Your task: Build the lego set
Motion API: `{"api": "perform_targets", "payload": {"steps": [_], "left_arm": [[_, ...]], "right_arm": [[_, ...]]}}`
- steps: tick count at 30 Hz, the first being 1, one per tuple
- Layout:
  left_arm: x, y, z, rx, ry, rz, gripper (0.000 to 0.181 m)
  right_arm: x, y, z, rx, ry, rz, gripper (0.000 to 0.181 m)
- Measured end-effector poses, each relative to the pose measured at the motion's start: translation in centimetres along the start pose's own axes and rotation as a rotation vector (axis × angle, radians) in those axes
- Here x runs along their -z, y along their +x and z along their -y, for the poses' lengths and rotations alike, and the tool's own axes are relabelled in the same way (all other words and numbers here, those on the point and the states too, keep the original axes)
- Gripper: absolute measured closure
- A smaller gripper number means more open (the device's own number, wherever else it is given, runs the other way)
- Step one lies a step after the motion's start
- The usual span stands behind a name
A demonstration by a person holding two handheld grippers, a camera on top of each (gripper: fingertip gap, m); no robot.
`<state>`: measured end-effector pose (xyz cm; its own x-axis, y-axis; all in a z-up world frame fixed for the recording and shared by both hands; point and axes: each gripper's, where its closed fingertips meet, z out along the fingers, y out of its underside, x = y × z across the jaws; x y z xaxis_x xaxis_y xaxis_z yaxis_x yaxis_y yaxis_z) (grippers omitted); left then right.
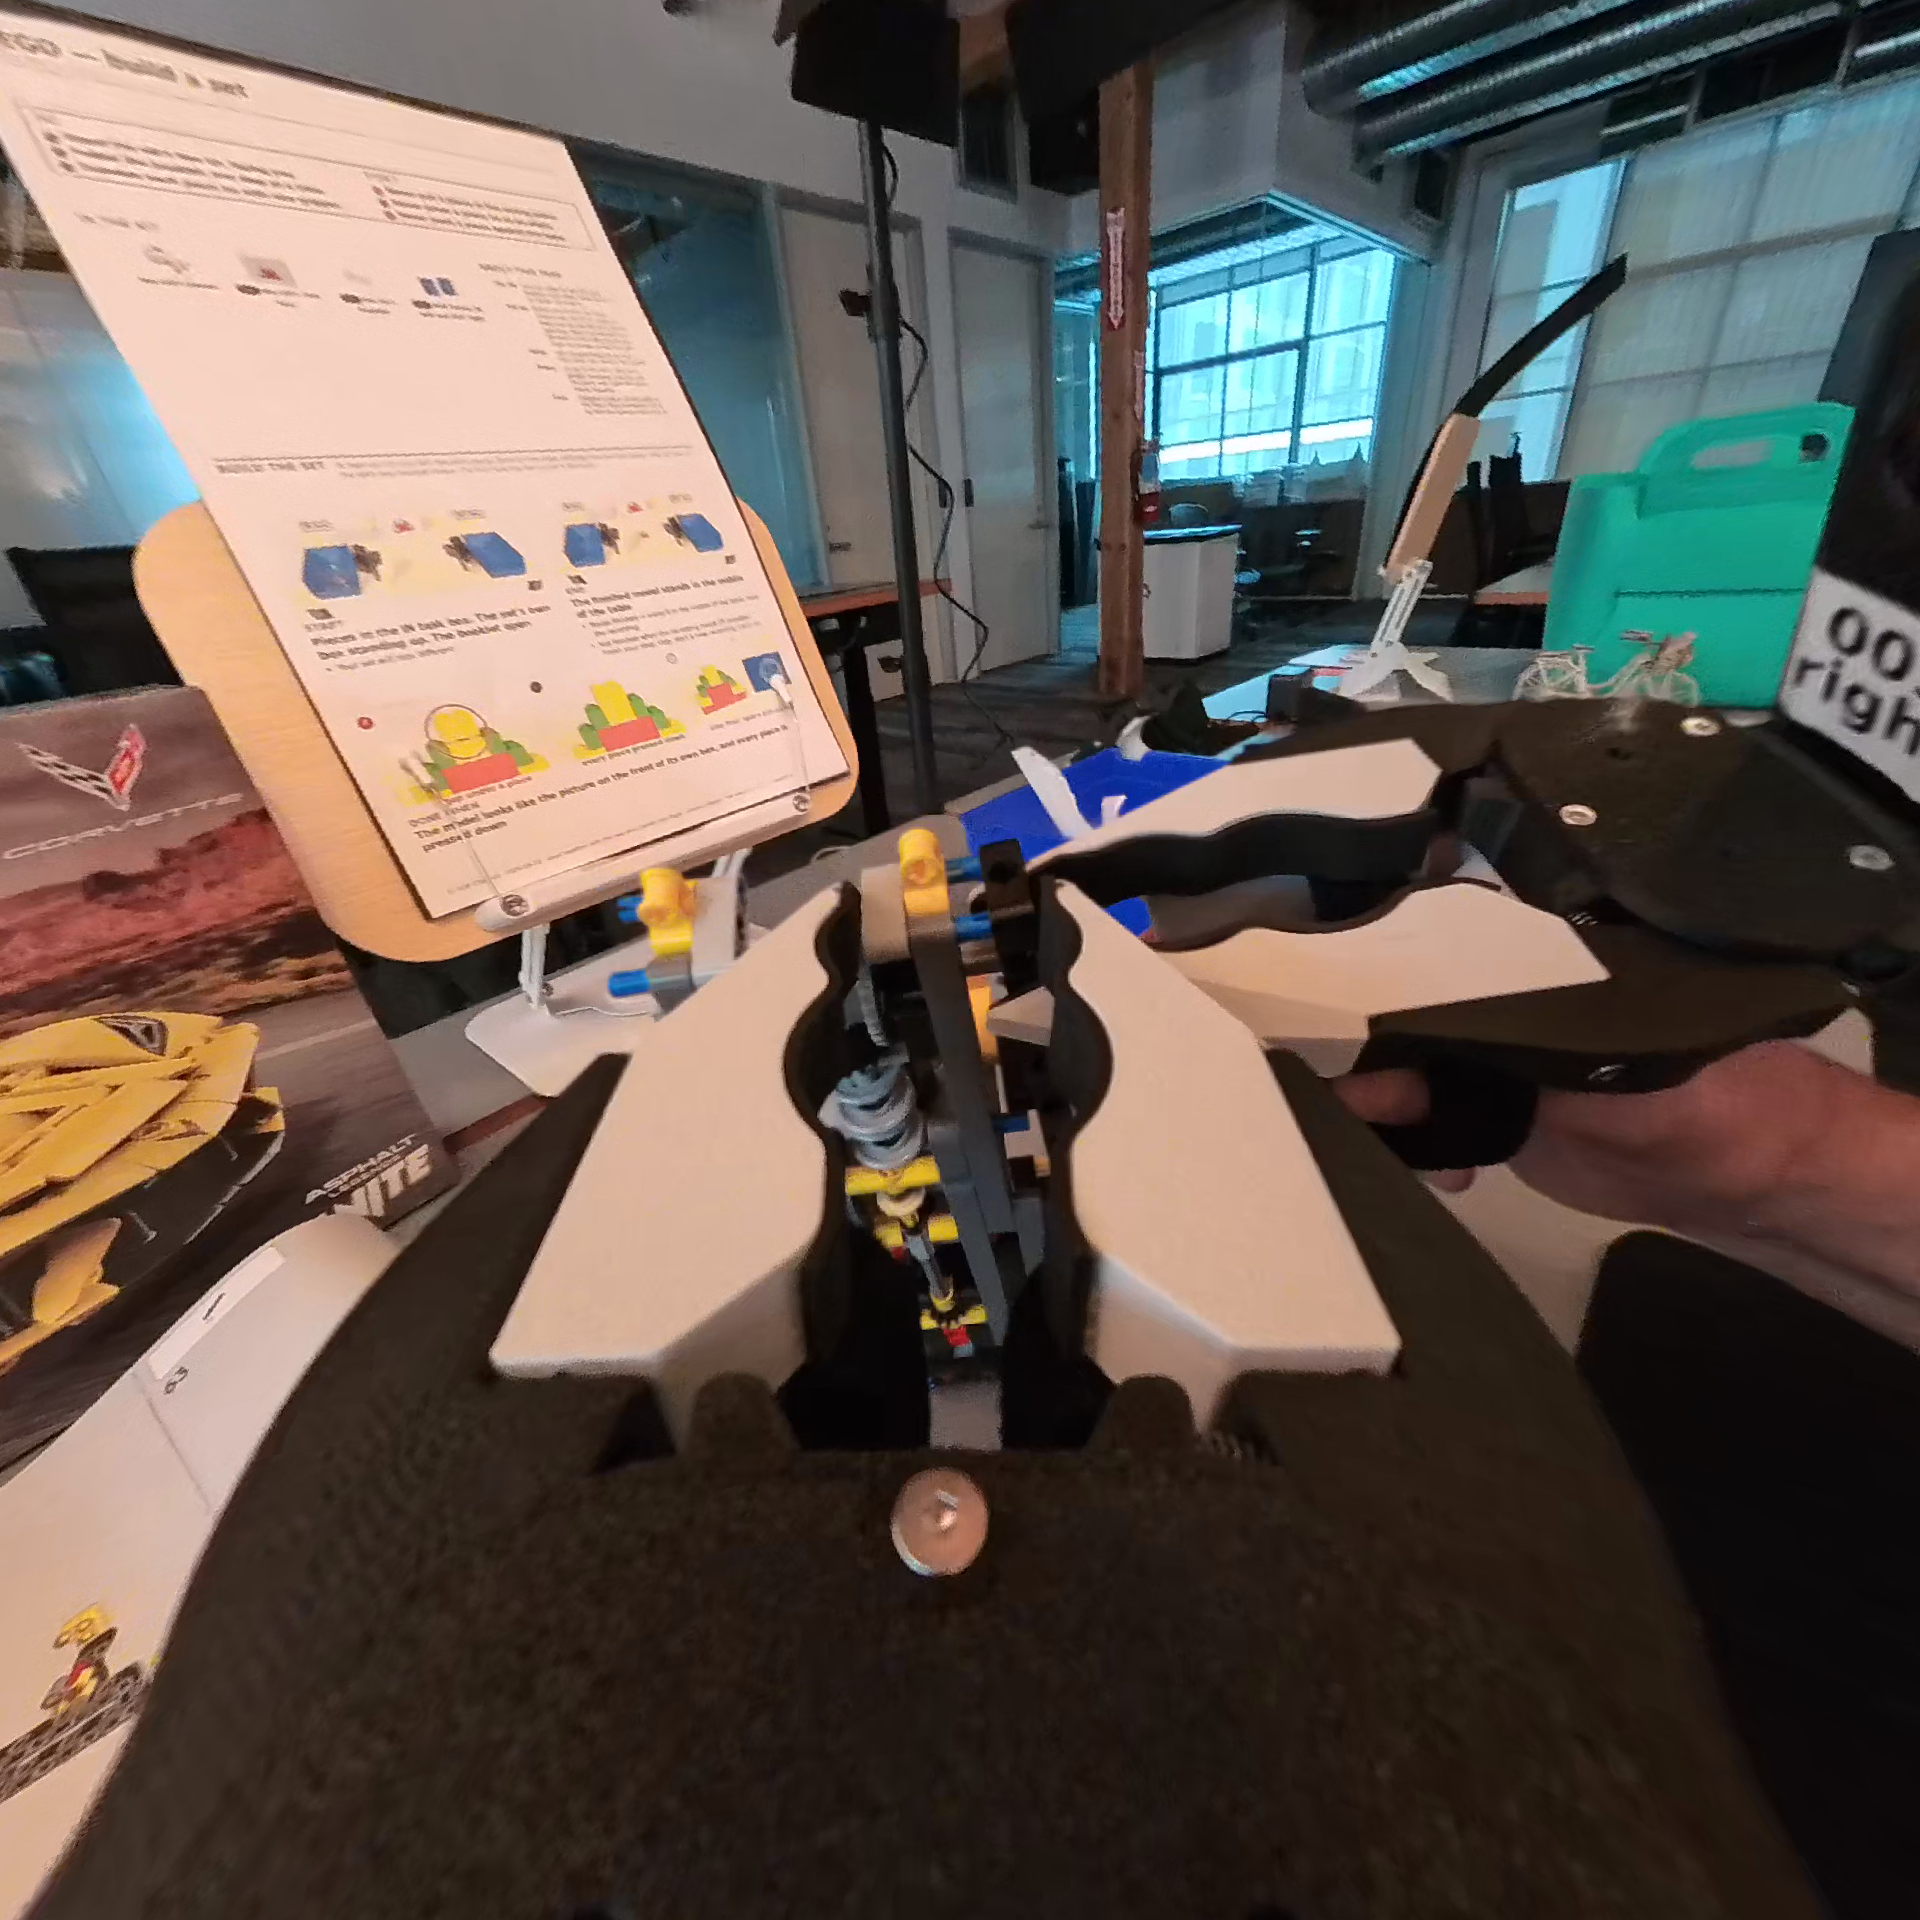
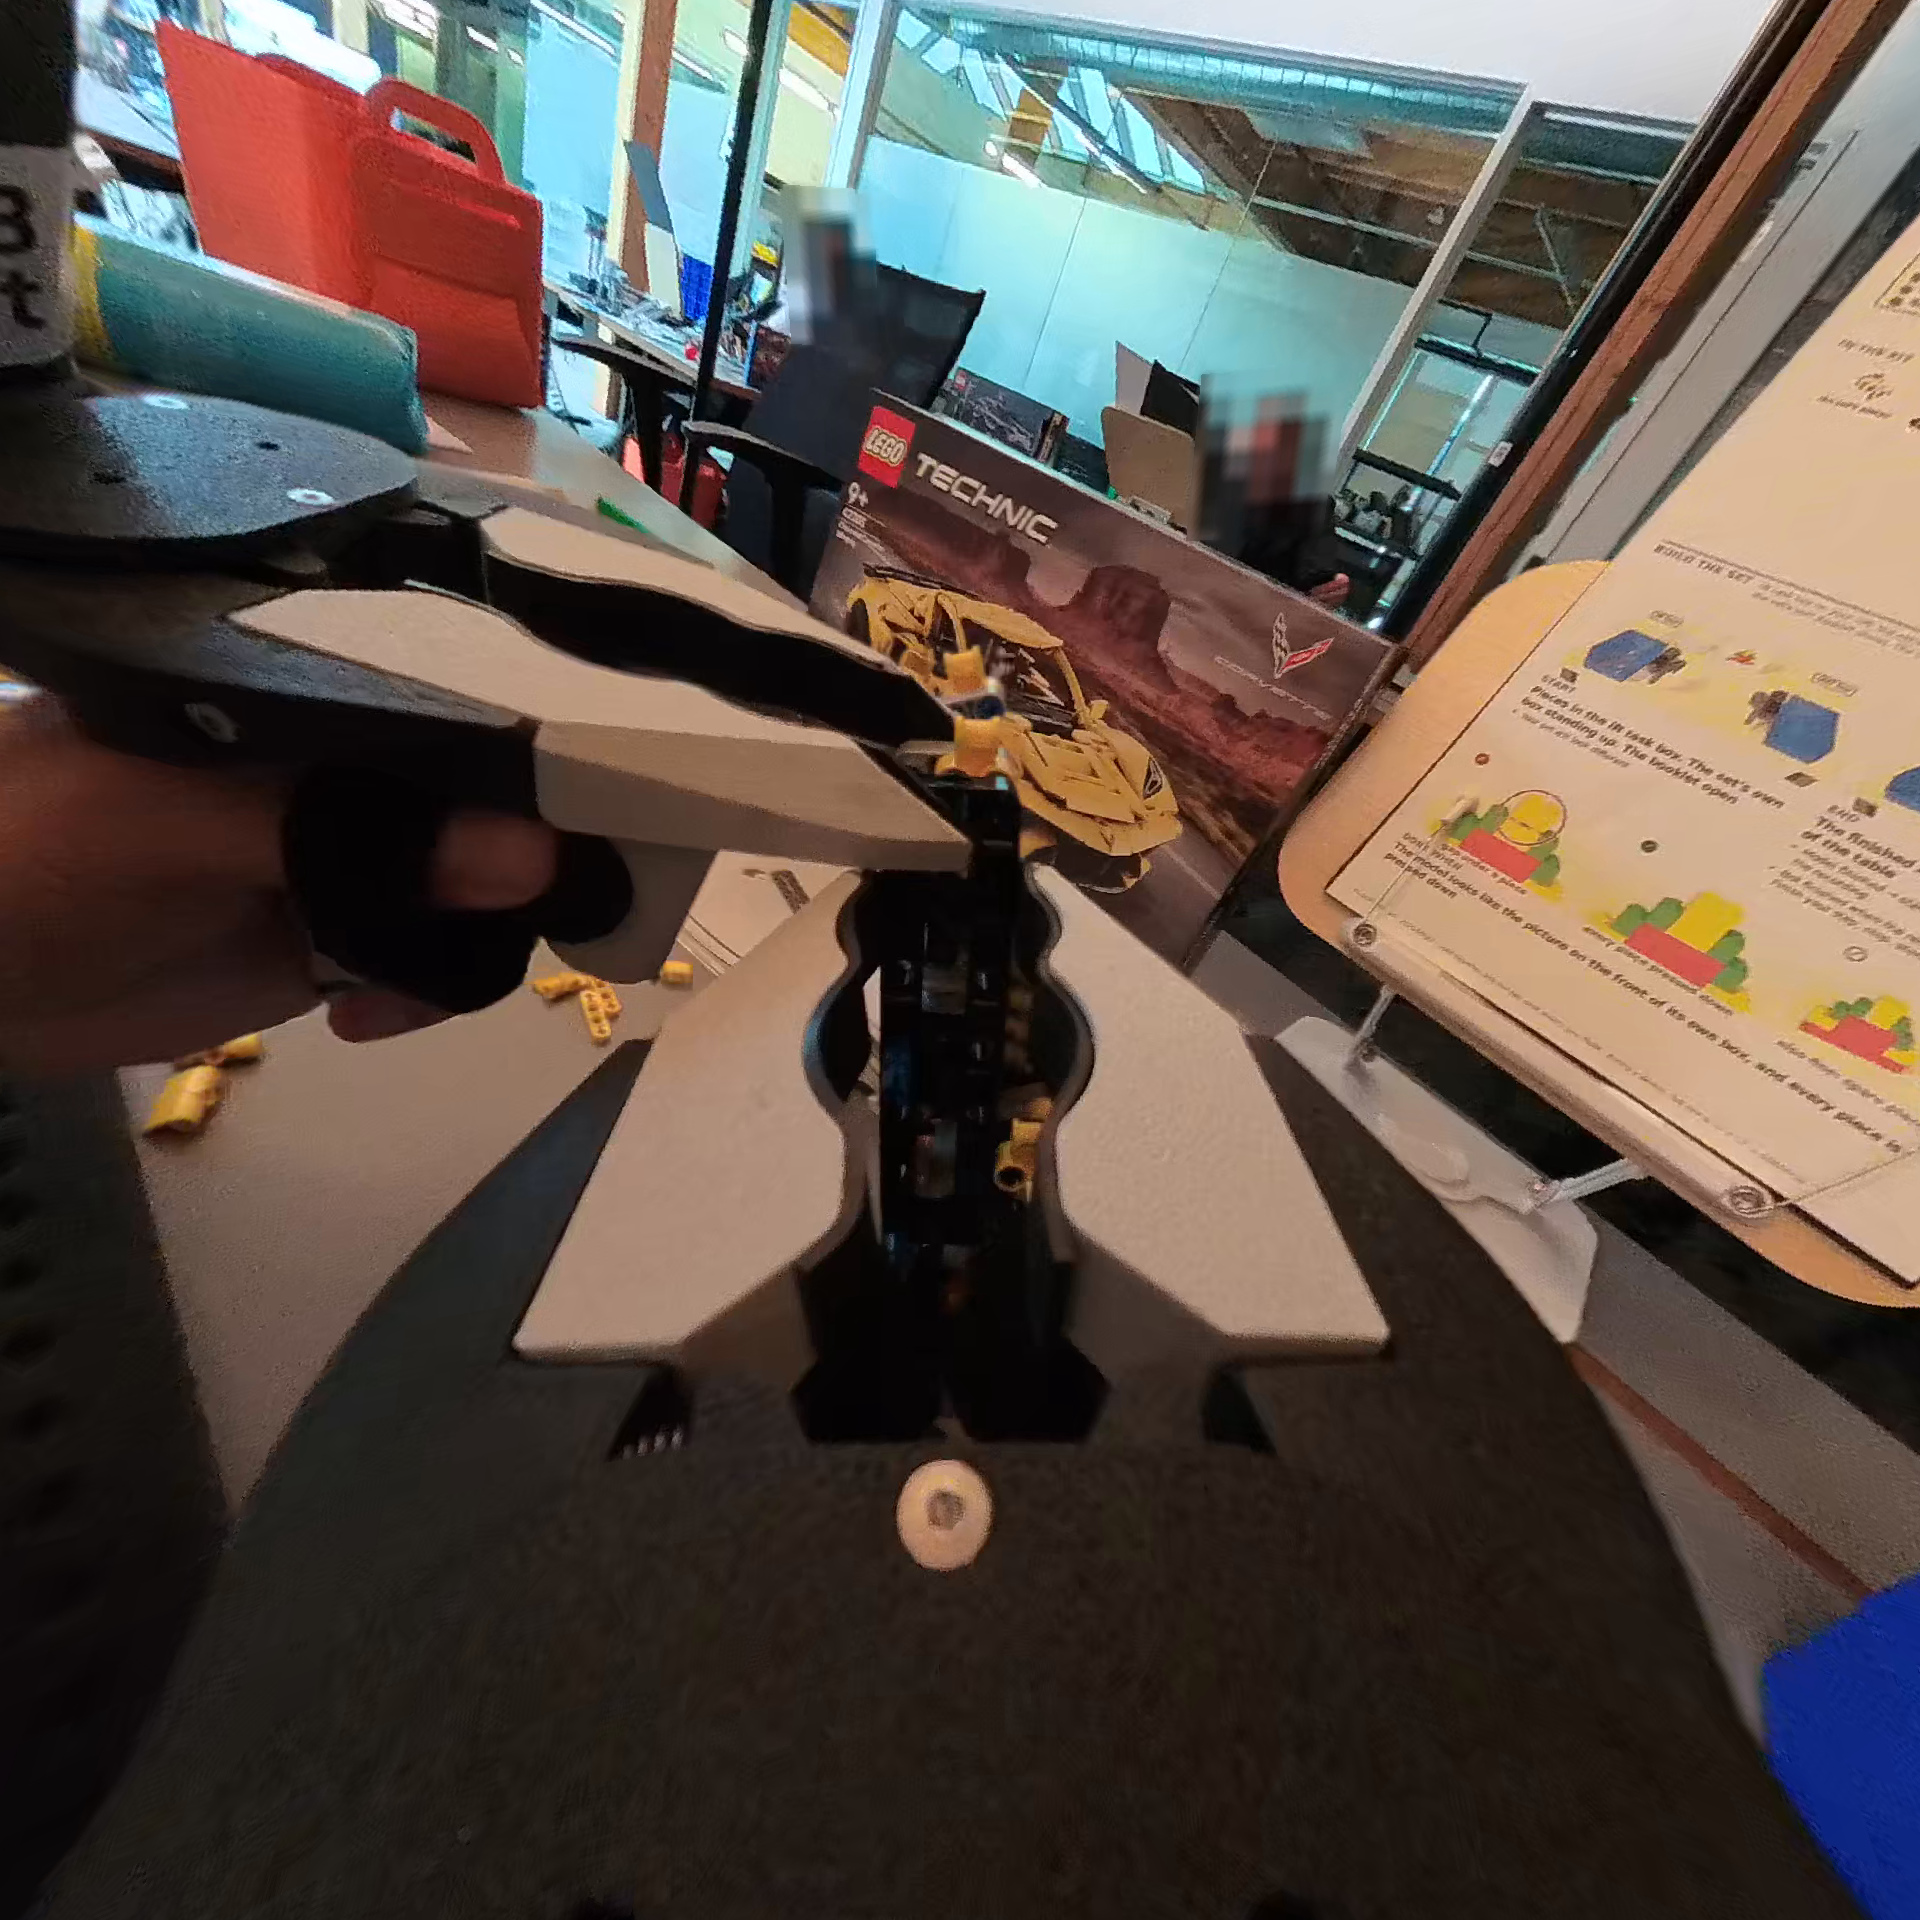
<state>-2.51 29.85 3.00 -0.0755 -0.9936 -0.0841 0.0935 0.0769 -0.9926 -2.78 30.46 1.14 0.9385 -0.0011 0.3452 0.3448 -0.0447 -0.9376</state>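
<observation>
Grey assembly (image 1: 940, 1091) half-hidden between tools

Left wrist view: sits just behind the left gripper (image 1: 940, 997), faces forward along its fingers, very close to the lego assembly (image 1: 935, 1091) between them; instruction sheet (image 1: 436, 499) ahead-left, right gripper (image 1: 1023, 873) entering from the right.

Right wrist view: same mounting behind the right gripper (image 2: 951, 935), equally close; left gripper (image 2: 961, 779) enters from the left, sheet ahead-right.

Shared: assembly, both grippers, sheet, set box (image 2: 1091, 675).
</observation>
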Motion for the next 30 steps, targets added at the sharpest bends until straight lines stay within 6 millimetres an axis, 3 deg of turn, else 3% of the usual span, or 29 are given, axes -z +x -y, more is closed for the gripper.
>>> {"api": "perform_targets", "payload": {"steps": [5,8,11,13,15,18,21,25,28,30], "left_arm": [[-0.6,0.8,0.4,0.030,0.008,-0.105,0.141],[0.1,0.9,1.4,-0.001,0.062,-0.150,0.139],[1.4,-0.9,2.7,-0.058,0.111,-0.158,0.139],[1.3,-3.0,1.7,-0.084,0.043,-0.207,0.136],[0.5,-3.6,0.0,-0.031,-0.044,-0.368,0.122],[-0.1,-1.8,-0.8,0.053,-0.078,-0.641,0.120],[-2.3,-2.2,-1.9,-0.015,-0.125,-0.685,0.119],[-3.5,-1.8,-1.8,0.038,-0.105,-0.824,0.121],[-3.7,-0.7,-1.7,0.052,-0.071,-0.876,0.145],[-3.7,-0.6,-1.6,0.045,-0.051,-0.879,0.148]], "right_arm": [[0.5,1.1,-0.2,-0.075,0.043,-0.002,0.158],[0.9,2.0,-0.4,-0.097,0.051,-0.010,0.158],[1.1,2.3,-0.5,-0.132,0.066,0.027,0.158],[1.2,2.3,-0.5,-0.143,0.071,0.063,0.158],[1.0,2.3,-0.6,-0.146,0.069,0.094,0.157],[0.8,2.3,-0.5,-0.114,0.061,0.128,0.157],[0.7,2.5,-0.4,-0.096,0.043,0.147,0.157],[0.5,2.9,-0.5,-0.098,0.038,0.143,0.157],[0.3,3.4,-0.6,-0.111,0.044,0.123,0.157],[0.4,3.5,-0.7,-0.116,0.050,0.131,0.156]]}}
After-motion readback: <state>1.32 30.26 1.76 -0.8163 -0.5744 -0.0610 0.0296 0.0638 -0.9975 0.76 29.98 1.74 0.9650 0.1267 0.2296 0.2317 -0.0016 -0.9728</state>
